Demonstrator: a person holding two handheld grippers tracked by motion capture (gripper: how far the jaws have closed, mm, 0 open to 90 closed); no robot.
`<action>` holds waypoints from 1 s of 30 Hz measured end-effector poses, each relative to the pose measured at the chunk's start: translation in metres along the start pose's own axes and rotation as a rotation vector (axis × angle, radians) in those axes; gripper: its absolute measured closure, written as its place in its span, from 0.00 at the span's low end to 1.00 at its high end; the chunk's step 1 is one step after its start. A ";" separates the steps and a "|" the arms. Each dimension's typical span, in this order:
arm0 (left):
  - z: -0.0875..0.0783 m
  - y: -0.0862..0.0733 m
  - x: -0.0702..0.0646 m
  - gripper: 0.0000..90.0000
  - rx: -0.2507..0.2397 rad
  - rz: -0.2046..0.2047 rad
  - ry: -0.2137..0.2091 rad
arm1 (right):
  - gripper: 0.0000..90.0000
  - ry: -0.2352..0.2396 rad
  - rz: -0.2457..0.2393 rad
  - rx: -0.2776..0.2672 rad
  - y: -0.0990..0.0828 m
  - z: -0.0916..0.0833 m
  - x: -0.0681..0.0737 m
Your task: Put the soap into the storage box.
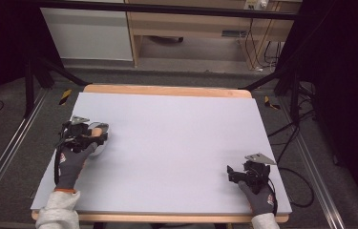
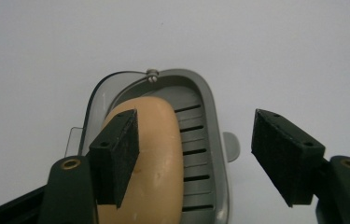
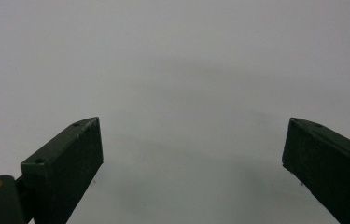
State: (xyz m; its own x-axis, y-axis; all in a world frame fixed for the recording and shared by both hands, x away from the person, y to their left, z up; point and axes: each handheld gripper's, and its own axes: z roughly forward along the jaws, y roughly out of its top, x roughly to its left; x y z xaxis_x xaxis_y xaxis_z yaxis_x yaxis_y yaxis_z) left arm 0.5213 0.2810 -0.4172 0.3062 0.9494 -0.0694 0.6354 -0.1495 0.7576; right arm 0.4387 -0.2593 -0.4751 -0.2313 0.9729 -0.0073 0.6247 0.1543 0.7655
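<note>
so the biggest thing here is the table (image 1: 167, 143), a wide pale lavender-grey top with a light wood edge showing at the far and near sides. most of the surface is bare.

over on the left side of it, in the high view, the left hand (image 1: 74, 160) in a grey glove holds the left gripper (image 1: 95, 136) right above a grey soap dish (image 1: 101, 143). from the left gripper view you can see the dish (image 2: 210, 107) is a rounded rectangle with a slotted floor, a thin wire bail hooked at its far rim and a little tab on one side. a tan bar of soap (image 2: 156, 158) lies in it, filling the one half. the left gripper (image 2: 196, 154) is spread wide: one jaw sits over the soap, the other hangs outside the dish rim, nothing gripped.

the right hand (image 1: 262, 198) rests near the front right corner with the right gripper (image 1: 234, 172), well apart from the dish. in the right gripper view that gripper (image 3: 193, 154) is also released, jaws wide over plain table (image 3: 186, 70).
</note>
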 end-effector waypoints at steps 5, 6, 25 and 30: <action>-0.007 0.002 -0.009 0.34 -0.046 0.013 -0.041 | 0.06 -0.003 0.008 0.001 0.000 0.000 0.000; -0.009 0.002 -0.011 0.34 -0.055 0.016 -0.054 | 0.06 -0.004 0.007 -0.002 0.000 -0.001 0.000; -0.015 -0.027 -0.056 0.30 -0.058 0.116 -0.153 | 0.06 -0.008 0.027 -0.005 -0.002 -0.002 -0.006; -0.010 -0.042 -0.064 0.29 -0.028 0.143 -0.147 | 0.06 -0.007 0.034 -0.003 -0.002 -0.003 -0.007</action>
State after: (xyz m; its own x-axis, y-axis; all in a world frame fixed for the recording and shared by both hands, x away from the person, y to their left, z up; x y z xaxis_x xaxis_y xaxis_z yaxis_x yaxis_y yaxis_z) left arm 0.4678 0.2296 -0.4378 0.4935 0.8682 -0.0520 0.5584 -0.2705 0.7842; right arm 0.4372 -0.2666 -0.4749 -0.2045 0.9788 0.0145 0.6300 0.1202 0.7672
